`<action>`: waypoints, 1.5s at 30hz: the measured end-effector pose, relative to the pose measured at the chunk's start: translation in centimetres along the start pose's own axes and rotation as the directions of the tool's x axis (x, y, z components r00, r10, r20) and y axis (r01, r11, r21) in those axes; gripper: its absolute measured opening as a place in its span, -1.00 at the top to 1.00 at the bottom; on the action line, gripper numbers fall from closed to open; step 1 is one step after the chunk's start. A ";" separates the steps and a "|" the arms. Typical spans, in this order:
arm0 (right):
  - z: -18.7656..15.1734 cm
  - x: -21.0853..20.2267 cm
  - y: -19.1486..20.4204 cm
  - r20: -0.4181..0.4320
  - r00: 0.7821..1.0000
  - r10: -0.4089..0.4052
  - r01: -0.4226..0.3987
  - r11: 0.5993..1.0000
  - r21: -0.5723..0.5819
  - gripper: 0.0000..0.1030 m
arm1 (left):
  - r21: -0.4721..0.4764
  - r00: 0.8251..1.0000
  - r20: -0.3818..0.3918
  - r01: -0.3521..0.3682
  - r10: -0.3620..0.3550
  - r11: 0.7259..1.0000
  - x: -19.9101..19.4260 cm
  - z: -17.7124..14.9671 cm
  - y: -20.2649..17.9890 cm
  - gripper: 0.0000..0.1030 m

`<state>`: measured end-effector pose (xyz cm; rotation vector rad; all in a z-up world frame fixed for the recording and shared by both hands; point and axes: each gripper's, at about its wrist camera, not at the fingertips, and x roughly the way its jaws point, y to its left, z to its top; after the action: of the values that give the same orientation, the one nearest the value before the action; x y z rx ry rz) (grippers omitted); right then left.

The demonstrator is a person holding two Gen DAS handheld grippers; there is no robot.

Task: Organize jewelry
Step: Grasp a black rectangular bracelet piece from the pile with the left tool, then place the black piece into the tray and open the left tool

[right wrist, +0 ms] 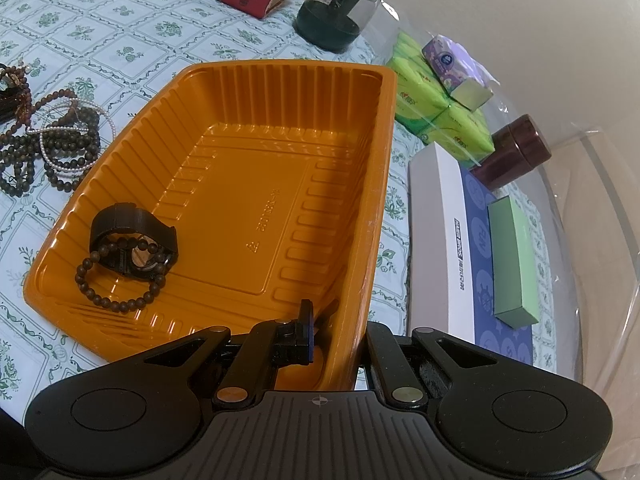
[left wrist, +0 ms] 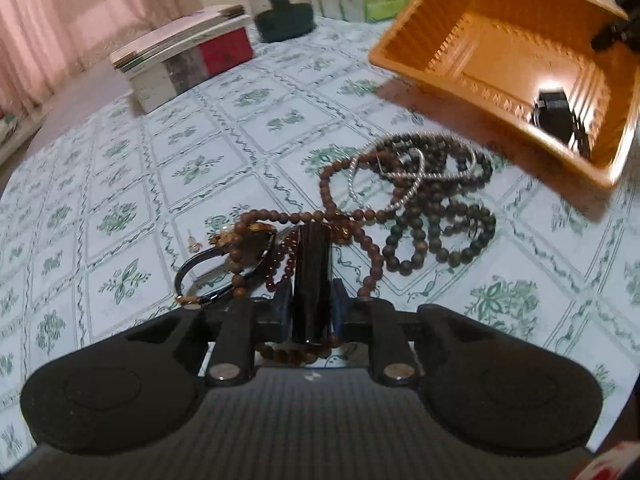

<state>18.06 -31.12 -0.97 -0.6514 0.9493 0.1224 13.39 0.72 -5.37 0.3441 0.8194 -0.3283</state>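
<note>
The jewelry heap [left wrist: 400,200] lies on the surface [left wrist: 160,160], just ahead of my left tongs [left wrist: 312,300]. These tongs are nearly closed on a dark strap-like piece [left wrist: 312,264], and a brown bead string [left wrist: 360,240] hangs around it. I fear that lifting will drag the tangled strings along, and something may fall beside the tray. My right tongs [right wrist: 332,332] are fully closed on the near wall of the orange tray [right wrist: 360,208], holding it tilted. A black watch [right wrist: 132,236] and a bead bracelet [right wrist: 116,288] already lie inside, ahead and to the left of these tongs.
</note>
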 end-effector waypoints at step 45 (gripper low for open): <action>0.1 -0.1 0.1 0.001 1.000 0.005 -0.005 1.000 0.010 0.88 | 0.014 0.891 0.218 0.405 -0.398 0.914 -2.0 9.0 -13.8 0.49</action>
<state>18.04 -30.98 -0.88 -0.6398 0.9501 0.1219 12.25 -15.14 -0.53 0.1007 0.6748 -0.7282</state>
